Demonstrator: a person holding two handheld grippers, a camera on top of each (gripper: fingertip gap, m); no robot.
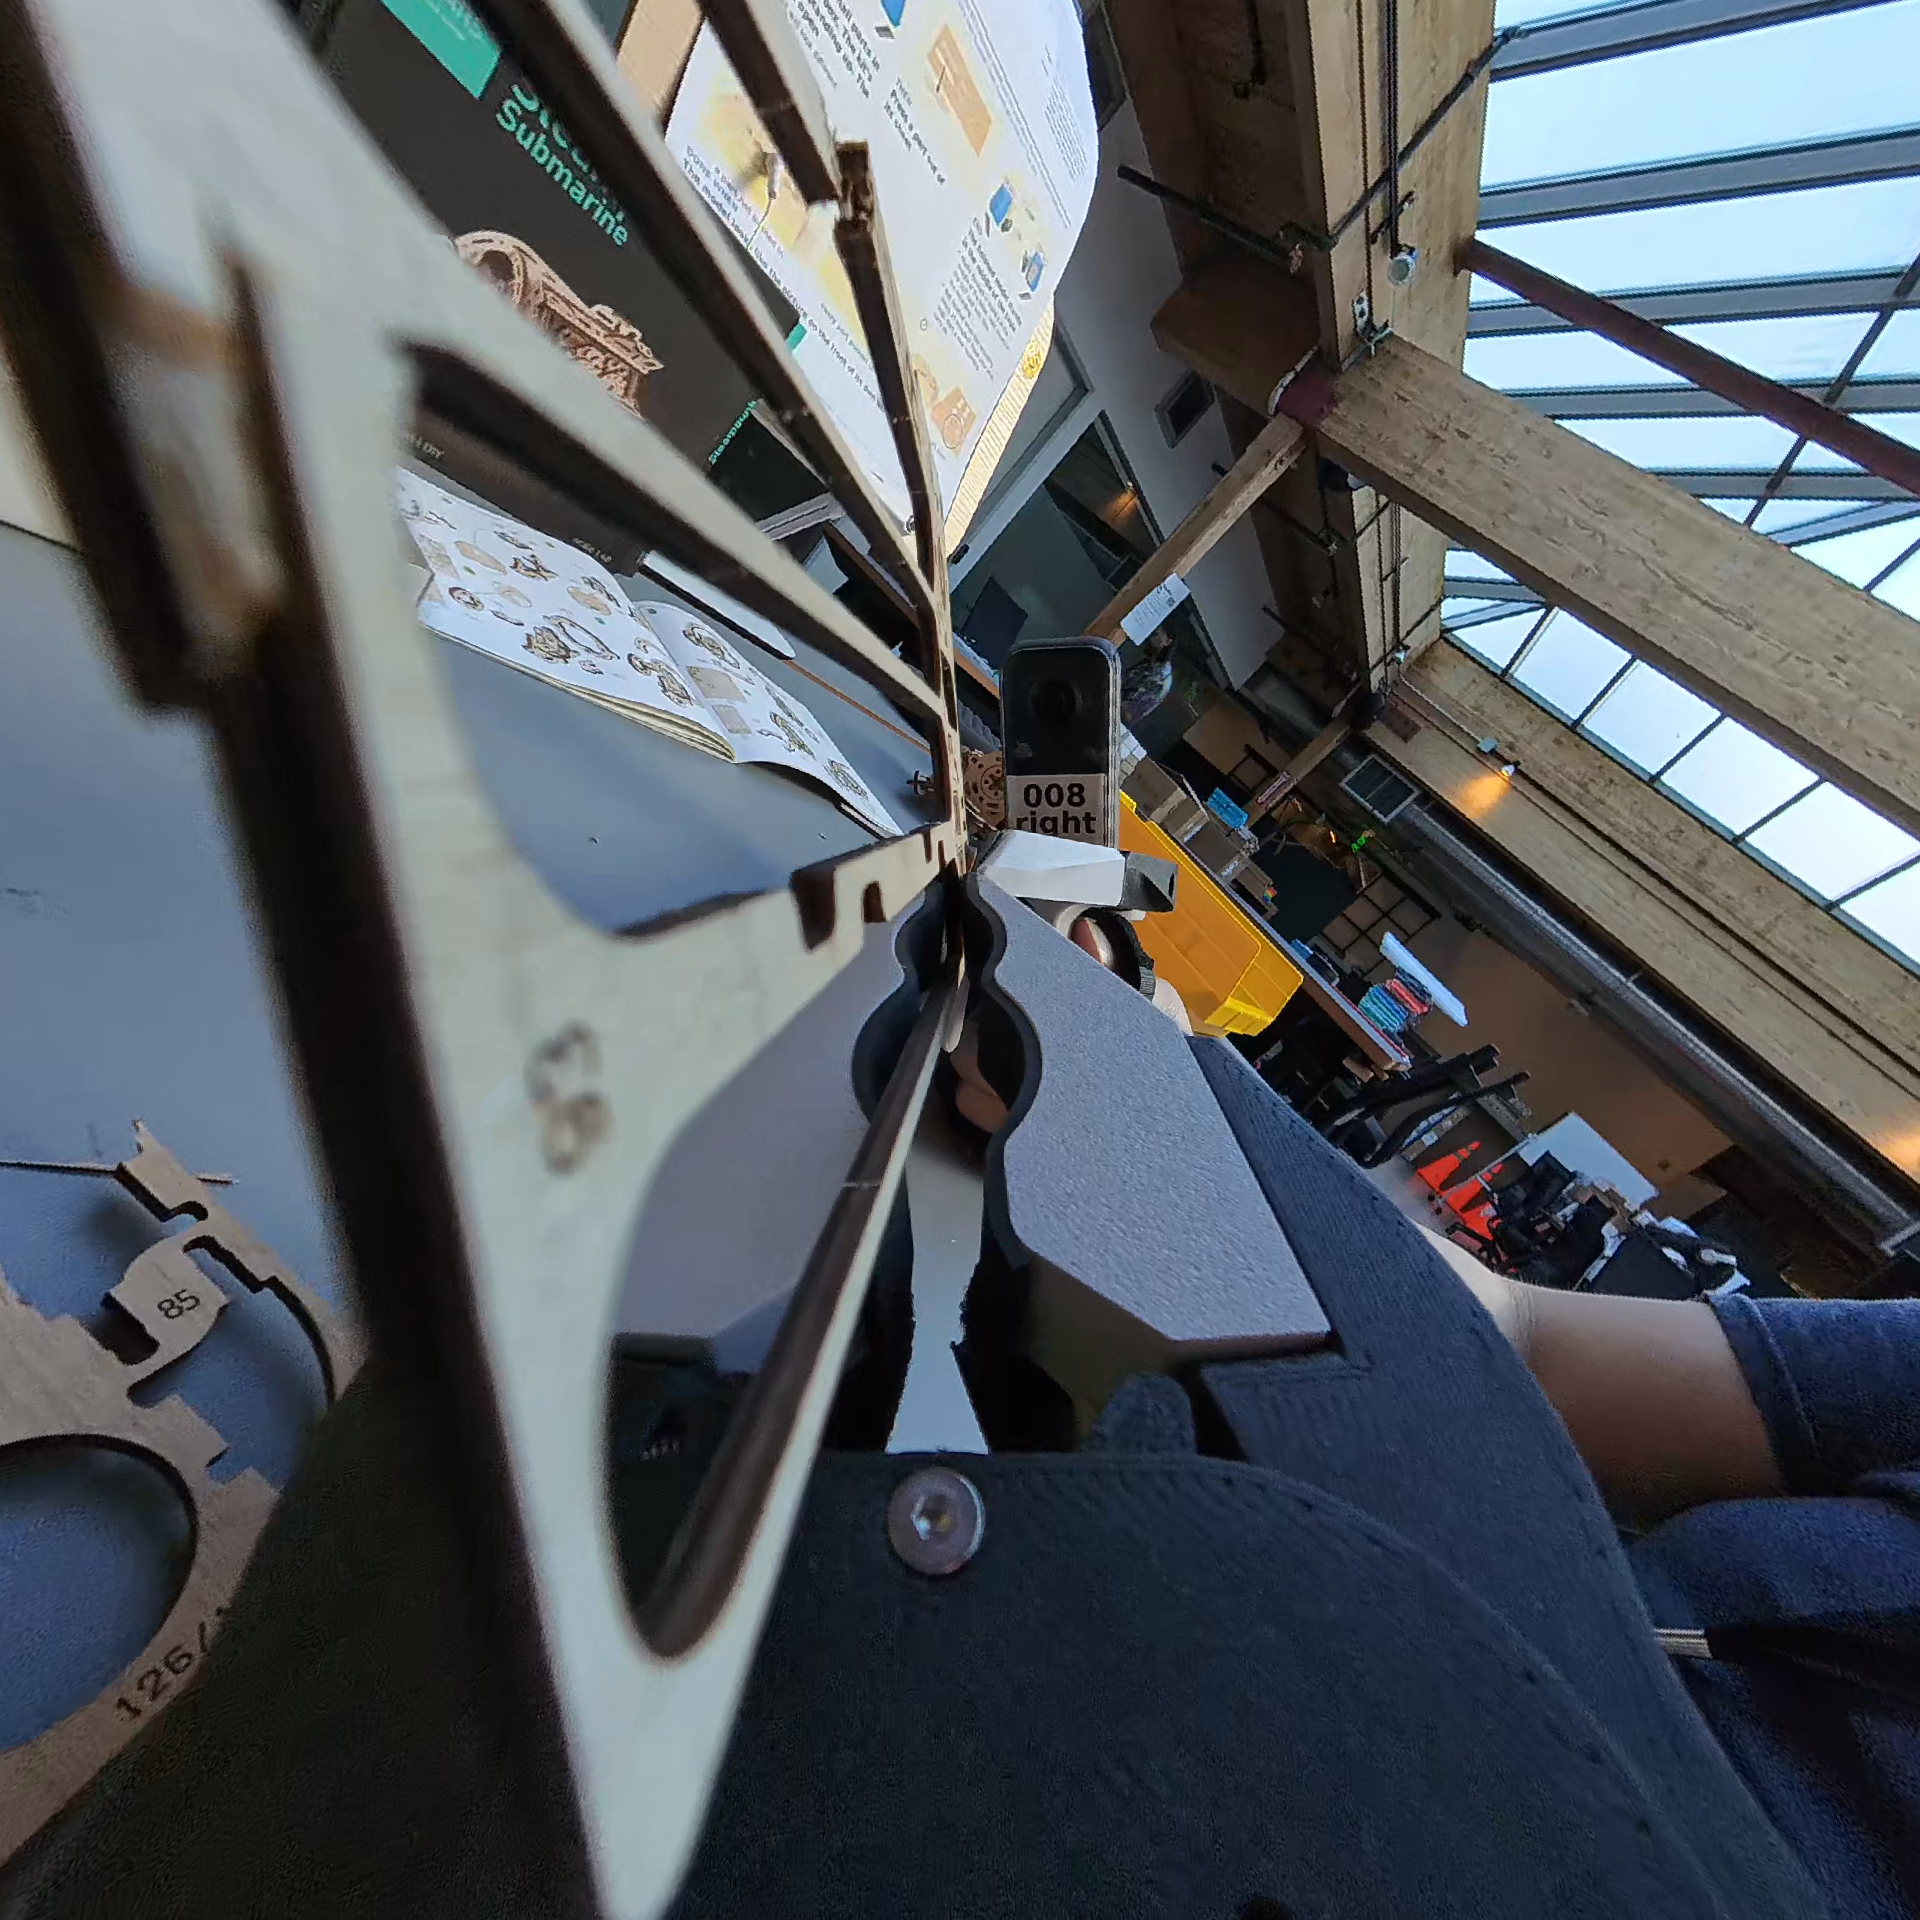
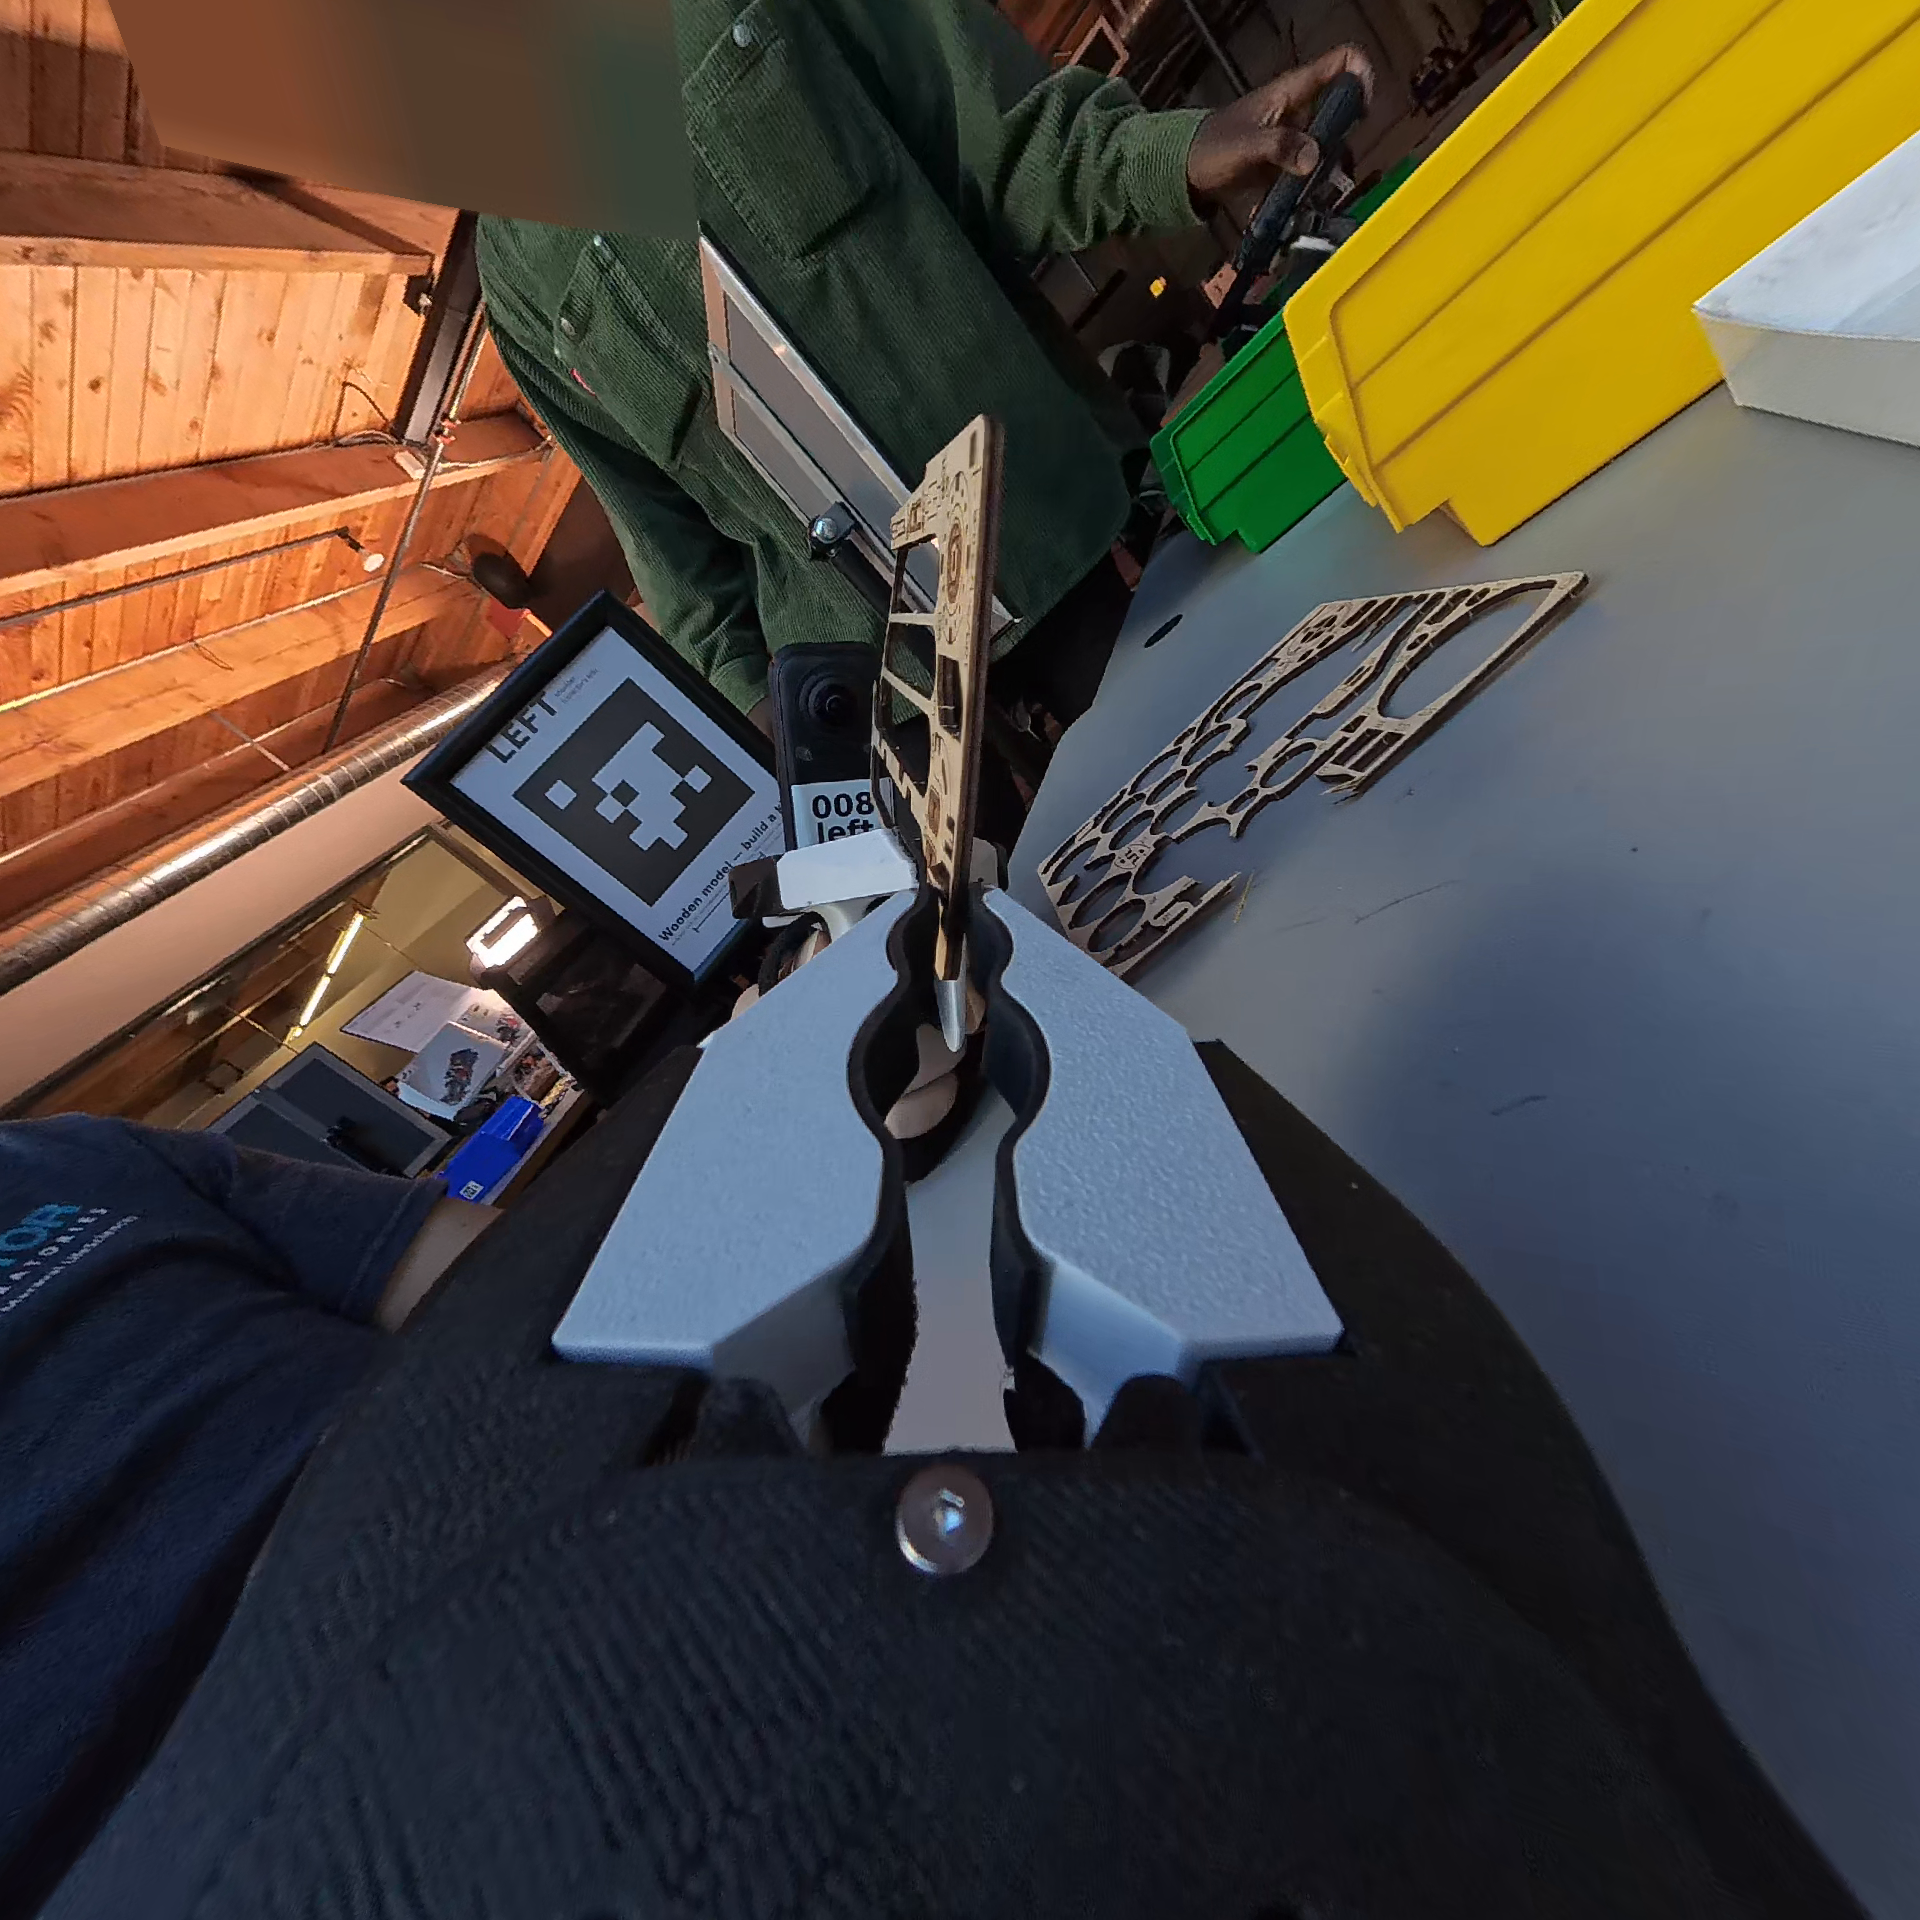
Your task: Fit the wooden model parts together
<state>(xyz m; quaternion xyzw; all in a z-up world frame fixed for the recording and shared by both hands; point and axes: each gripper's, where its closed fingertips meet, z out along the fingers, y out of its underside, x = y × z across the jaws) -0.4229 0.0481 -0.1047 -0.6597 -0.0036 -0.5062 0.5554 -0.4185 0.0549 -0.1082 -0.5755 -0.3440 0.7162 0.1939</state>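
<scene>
A laser-cut wooden sheet [image 1: 499,935] with punched-out openings is held upright over the grey table [image 2: 1558,1143]. My left gripper [image 1: 951,914] is shut on it, and the sheet runs edge-on between the grey fingers [image 1: 1132,1143]. In the right wrist view the same sheet [image 2: 951,665] rises from my right gripper [image 2: 948,914], which is shut on its lower edge. The two grippers face each other across the sheet: the right one [image 1: 1055,862] shows beyond it, the left one [image 2: 842,873] behind it. A second, mostly emptied wooden sheet [image 2: 1299,748] lies flat on the table, also in the left wrist view [image 1: 135,1403].
An open instruction booklet [image 1: 623,644], a black model box [image 1: 540,229] and a propped instruction page [image 1: 956,208] stand behind. Yellow bins [image 2: 1558,312], a green bin [image 2: 1247,457] and a white tray [image 2: 1829,343] line the table's edge. A person in green [image 2: 831,312] stands near a framed marker sign [image 2: 623,790]. Only a small space, under 4 cm, lies between the two pairs of fingers.
</scene>
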